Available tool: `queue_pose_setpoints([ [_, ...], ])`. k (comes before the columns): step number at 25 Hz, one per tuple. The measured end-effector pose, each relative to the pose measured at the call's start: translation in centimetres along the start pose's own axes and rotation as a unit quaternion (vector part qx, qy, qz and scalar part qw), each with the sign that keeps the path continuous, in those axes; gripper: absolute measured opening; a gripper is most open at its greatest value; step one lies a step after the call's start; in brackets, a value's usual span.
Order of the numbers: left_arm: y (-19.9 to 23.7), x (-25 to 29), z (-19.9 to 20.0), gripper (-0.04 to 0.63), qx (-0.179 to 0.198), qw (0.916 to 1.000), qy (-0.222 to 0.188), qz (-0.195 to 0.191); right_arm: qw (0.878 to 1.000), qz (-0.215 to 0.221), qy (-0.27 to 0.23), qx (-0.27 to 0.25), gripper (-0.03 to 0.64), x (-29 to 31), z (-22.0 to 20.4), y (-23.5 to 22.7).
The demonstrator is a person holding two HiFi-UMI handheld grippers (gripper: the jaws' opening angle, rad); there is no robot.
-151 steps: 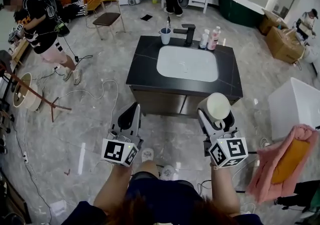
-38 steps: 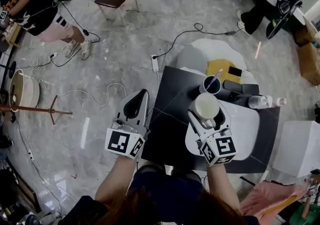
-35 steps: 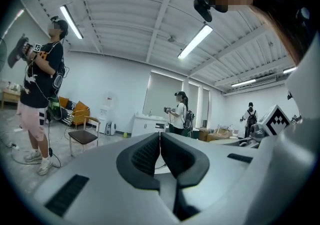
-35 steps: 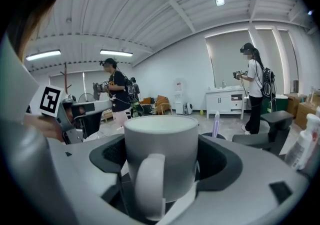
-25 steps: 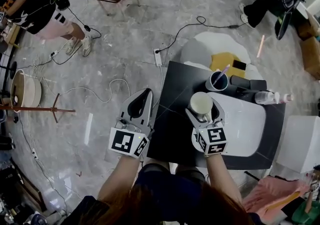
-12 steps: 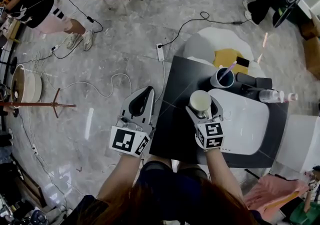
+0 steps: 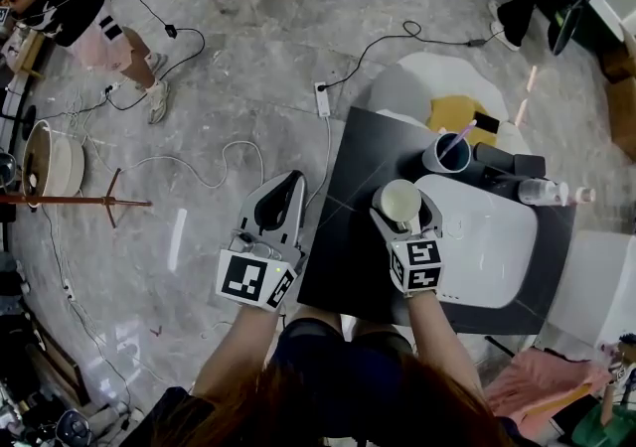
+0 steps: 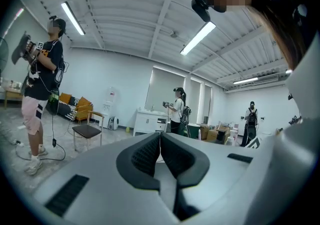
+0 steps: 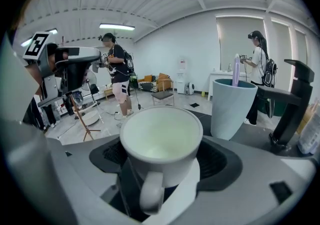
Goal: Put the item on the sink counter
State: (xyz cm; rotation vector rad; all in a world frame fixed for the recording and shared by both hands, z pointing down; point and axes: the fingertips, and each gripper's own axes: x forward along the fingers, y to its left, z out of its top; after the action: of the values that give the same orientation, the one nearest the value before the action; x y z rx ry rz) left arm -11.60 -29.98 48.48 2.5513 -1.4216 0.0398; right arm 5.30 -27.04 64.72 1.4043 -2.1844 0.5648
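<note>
Left gripper (image 7: 285, 187), jaws together, empty, held off sink counter's (image 7: 358, 162) left edge; right gripper (image 7: 405, 215), jaws clamped on white mug (image 9: 161, 141), above its near-left part.

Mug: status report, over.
Left tongs shut, empty. Right tongs shut on mug, over counter by basin; contact unclear. Cup just ahead, apart.

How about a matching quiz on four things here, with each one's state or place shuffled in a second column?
Things:
1. mug
2. blue cup
3. left gripper
4. sink

States:
A. shut, empty
B. white, set in the black counter
C. held by the right gripper
D. holding a toothbrush

Pairs: 1-C, 2-D, 3-A, 4-B
</note>
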Motion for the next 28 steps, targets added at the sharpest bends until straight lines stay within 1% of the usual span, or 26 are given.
queue_pose_setpoints([
  [12, -0.2, -0.3, 0.1, 0.023, 0.002, 1.0, -0.001, 0.001, 1.0, -0.005, 0.005, -0.02, 0.434, 1.1, 0.5, -0.1],
  [18, -0.8, -0.3, 0.2, 0.023, 0.003, 1.0, -0.002, -0.001, 1.0, 0.011, 0.002, 0.009, 0.451, 0.9, 0.5, -0.1],
  [21, -1.0, -0.4, 0.4, 0.023, 0.004, 1.0, -0.004, -0.002, 1.0, 0.012, -0.003, 0.009, 0.468, 0.7, 0.9, 0.1],
  [28, -1.2, -0.8, 1.0, 0.023, 0.007, 0.9999, -0.008, 0.001, 0.999, 0.022, -0.024, 0.015, 0.471, -0.5, 2.3, 0.3],
])
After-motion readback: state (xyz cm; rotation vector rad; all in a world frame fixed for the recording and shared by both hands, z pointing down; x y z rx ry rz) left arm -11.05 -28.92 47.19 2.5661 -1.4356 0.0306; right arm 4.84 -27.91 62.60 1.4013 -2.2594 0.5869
